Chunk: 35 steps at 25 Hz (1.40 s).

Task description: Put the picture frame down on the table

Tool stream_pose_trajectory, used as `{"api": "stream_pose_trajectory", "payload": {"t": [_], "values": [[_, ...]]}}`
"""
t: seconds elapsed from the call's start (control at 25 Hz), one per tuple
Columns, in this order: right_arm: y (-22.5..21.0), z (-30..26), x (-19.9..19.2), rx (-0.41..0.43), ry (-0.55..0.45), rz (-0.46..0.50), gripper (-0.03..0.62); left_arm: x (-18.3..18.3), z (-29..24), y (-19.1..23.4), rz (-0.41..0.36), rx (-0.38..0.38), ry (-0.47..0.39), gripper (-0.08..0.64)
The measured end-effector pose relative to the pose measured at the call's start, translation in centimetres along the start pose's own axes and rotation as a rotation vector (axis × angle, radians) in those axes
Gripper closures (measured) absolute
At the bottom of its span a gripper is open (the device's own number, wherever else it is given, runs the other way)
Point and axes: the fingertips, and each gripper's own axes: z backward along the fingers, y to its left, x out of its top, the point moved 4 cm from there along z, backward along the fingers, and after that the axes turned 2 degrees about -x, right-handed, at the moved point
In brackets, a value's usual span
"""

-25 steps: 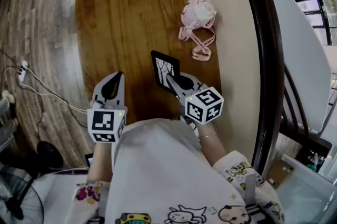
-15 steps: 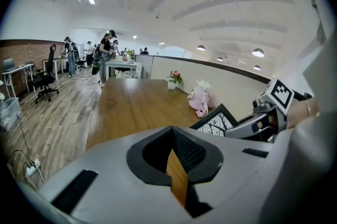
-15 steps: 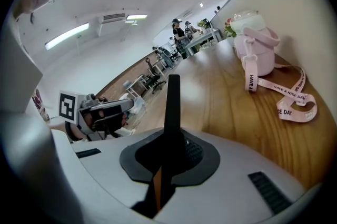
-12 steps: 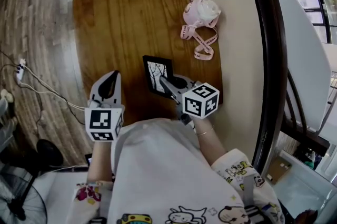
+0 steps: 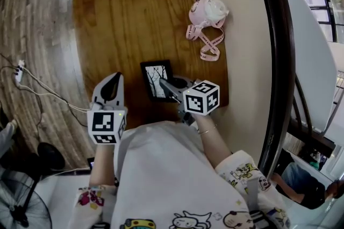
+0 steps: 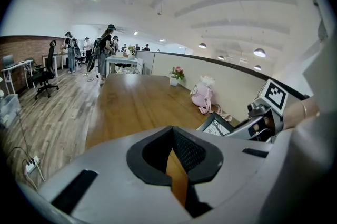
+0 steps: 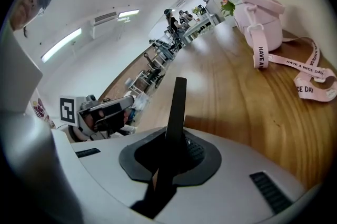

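Picture frame [image 5: 154,78], thin black rectangle, nearer, perhaps flatter, in right gripper [image 5: 165,85]

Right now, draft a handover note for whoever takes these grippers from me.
Left claw: shut, empty, over the near end of the table.
Right claw: shut on the frame, gripping it by one edge.
Frame: held at the table's near end; whether it touches the wood can't be told.
Done: the frame is at the table, in grasp.
Left: lay it down, open the right claw, back away.
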Motion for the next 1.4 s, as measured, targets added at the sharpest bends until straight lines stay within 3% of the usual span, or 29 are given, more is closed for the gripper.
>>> {"api": "stream_pose_trajectory", "payload": {"t": [0.84, 1.4], "values": [[-1.7, -1.7, -1.3, -0.089, 0.018, 0.009, 0.506, -1.7, -1.4, 1.1, 0.016, -0.029, 0.050, 0.557], [-3.3, -1.7, -1.5, -0.182, 0.008, 0.085, 0.424, -2.3, -1.9, 1.3, 0.021, -0.003, 0.066, 0.557]]}}
